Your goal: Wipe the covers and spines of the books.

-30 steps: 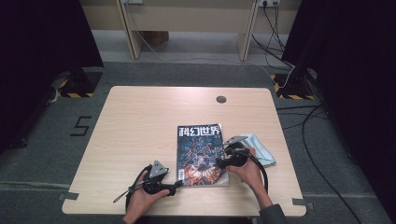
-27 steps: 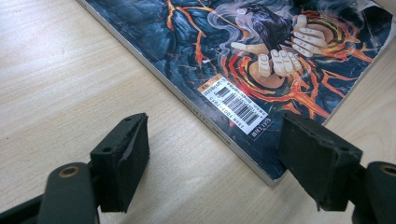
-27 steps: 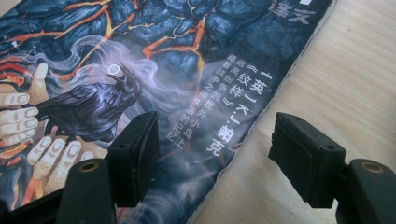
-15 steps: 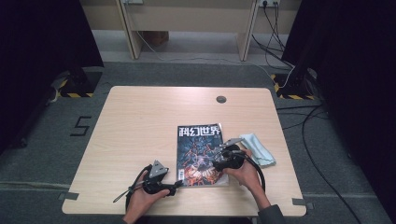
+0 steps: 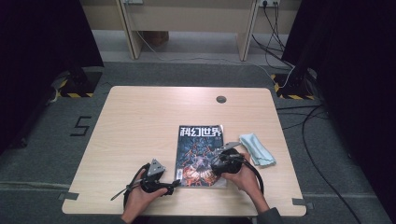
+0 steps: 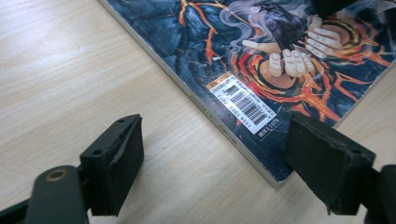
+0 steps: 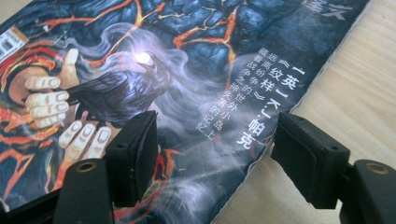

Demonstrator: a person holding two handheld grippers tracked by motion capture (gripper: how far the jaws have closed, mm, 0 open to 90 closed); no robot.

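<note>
High view: wooden table (image 5: 140, 121), grey carpet (image 5: 187, 74)

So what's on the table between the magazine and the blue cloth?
Nothing: in the high view, bare table separates the magazine from the cloth.

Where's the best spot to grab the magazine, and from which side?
Take the magazine by its thin right edge, probably coming in low from the right. It lies flat and closed on the table, spine to the left, so only the loose page edge offers the right hand-held gripper something to lift.
</note>
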